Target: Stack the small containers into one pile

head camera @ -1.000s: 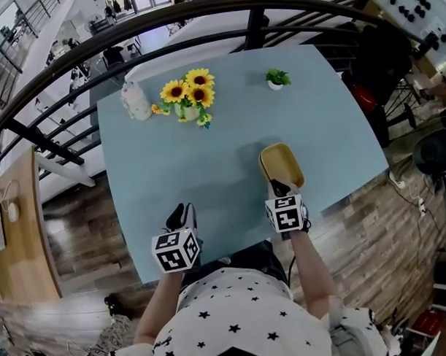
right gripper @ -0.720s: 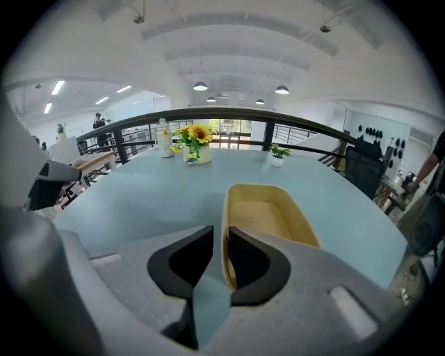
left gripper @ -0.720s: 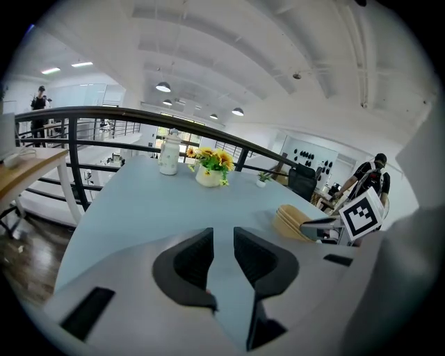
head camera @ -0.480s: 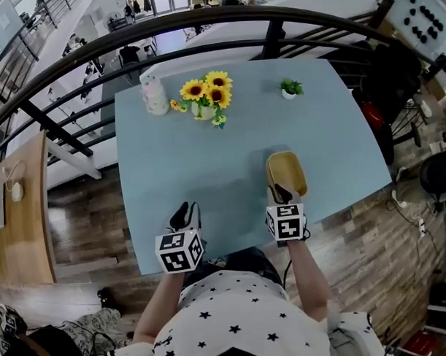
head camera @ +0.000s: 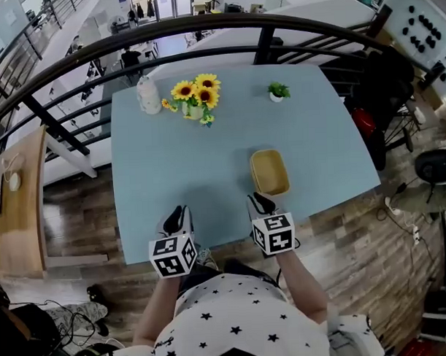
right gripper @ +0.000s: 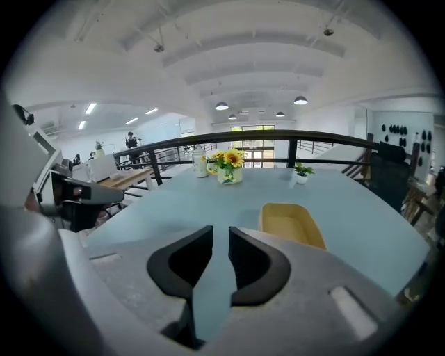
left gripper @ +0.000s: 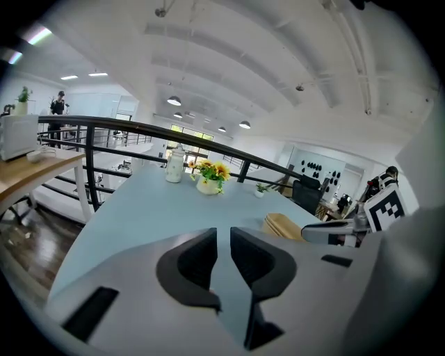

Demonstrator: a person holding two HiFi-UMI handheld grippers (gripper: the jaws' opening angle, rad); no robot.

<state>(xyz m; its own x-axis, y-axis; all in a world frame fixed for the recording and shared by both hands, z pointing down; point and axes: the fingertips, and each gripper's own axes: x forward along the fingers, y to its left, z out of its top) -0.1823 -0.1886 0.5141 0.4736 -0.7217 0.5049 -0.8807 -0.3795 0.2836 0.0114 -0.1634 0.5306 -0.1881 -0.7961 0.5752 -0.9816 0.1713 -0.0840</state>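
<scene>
The yellow containers [head camera: 269, 172] sit nested as one low pile on the blue table [head camera: 171, 161], right of centre; they also show in the left gripper view [left gripper: 285, 226] and the right gripper view [right gripper: 292, 224]. My right gripper [head camera: 259, 201] hangs just short of the pile's near end, apart from it. Its jaws have just been opening; a narrow gap shows, with nothing in it [right gripper: 221, 240]. My left gripper [head camera: 175, 212] hovers over the table's front edge, left of the pile. Its jaws have just been closing, and the slim gap between them is empty [left gripper: 222, 240].
At the table's far side stand a vase of sunflowers [head camera: 195, 98], a white bottle [head camera: 148, 96] and a small potted plant [head camera: 277, 93]. A black railing [head camera: 203, 35] curves behind the table. Wooden floor lies beyond the table's left and right edges.
The right gripper has come off the near end of the yellow pile and drawn back towards the person. The left gripper has also pulled back a little.
</scene>
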